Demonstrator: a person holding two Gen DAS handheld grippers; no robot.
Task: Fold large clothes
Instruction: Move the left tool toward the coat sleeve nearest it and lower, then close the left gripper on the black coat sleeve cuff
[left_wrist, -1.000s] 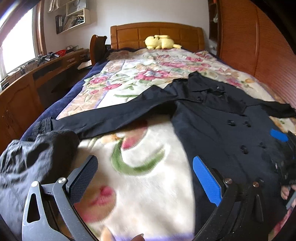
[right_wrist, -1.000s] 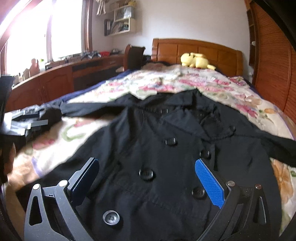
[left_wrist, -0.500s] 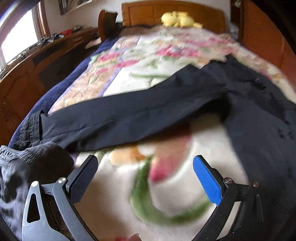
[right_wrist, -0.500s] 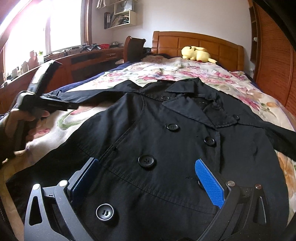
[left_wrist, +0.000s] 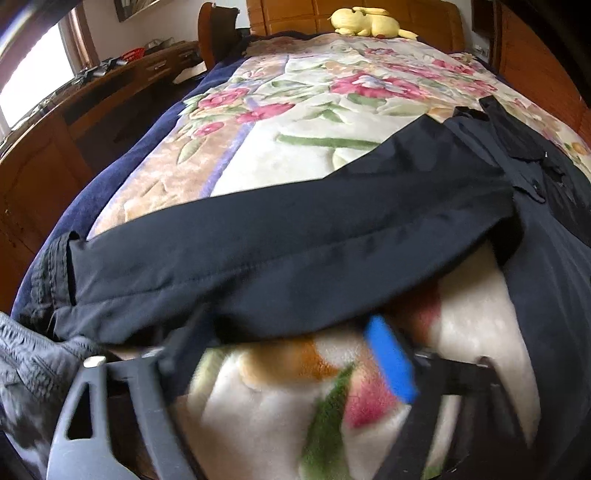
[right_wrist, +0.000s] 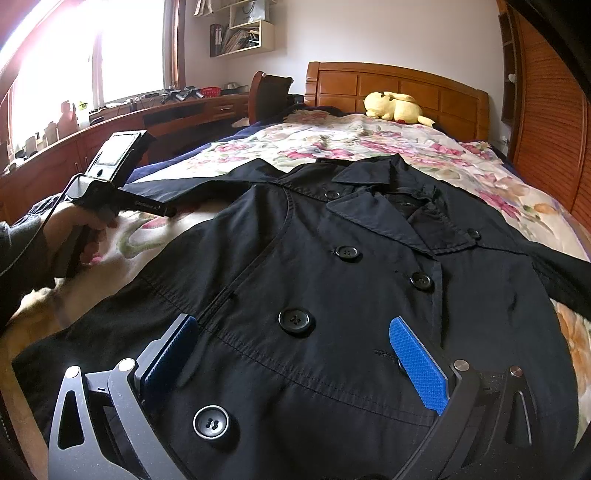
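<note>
I see the black double-breasted coat (right_wrist: 332, 295) spread face up on the floral blanket (left_wrist: 303, 155), collar toward the wooden headboard (right_wrist: 399, 88) where a yellow plush toy (right_wrist: 395, 106) sits. My left gripper (left_wrist: 284, 343) is closing at the lower edge of the outstretched sleeve (left_wrist: 277, 243) (blurred, so I cannot tell whether the pads touch cloth yet). My right gripper (right_wrist: 295, 354) hovers spread wide over the buttoned front, pinching nothing.
</note>
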